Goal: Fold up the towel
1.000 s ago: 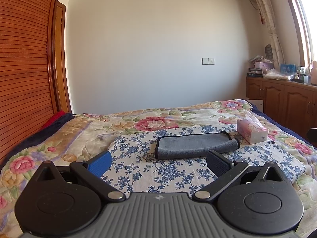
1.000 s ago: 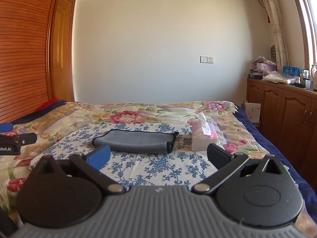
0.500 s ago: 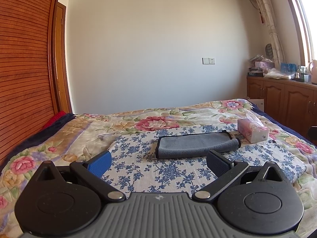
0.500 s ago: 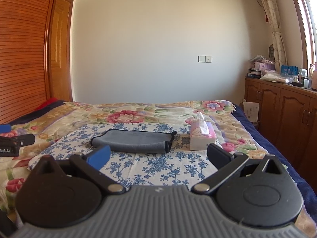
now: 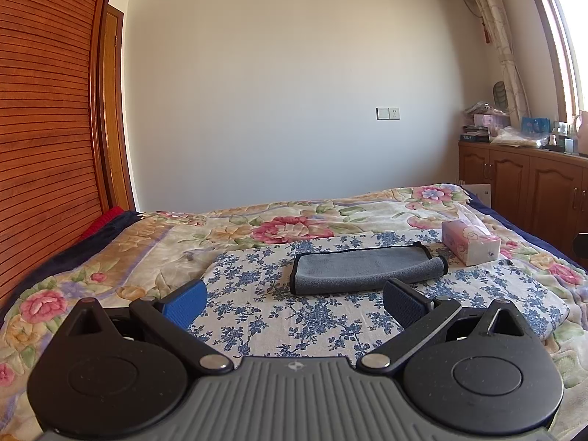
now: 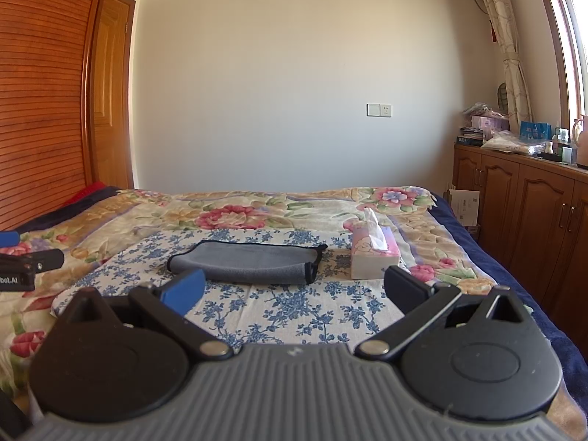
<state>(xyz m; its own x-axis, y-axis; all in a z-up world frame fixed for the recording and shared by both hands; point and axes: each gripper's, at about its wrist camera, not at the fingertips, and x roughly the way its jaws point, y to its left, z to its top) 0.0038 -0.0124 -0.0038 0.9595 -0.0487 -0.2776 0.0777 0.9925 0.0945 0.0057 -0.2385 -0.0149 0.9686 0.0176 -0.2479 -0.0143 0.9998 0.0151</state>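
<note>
We've got both grippers, left gripper (image 5: 294, 296) & right gripper (image 6: 294, 288), jaws spread wide w/ nothing held, grey towel (image 6: 247, 260) lying folded on the blue-floral cloth (image 6: 286, 305) just beside the tissue box (image 6: 374, 255); risk: pinching cloth too.

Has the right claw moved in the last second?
Yes. The right claw turned slightly right: the wall socket and grey towel slid left in its view.

Your wrist cameras look low across bed (image 5: 110, 257) toward far wall; both share folded towel (image 5: 364, 266) (image 6: 250, 261), tissue box (image 5: 470, 240) (image 6: 373, 257).
</note>
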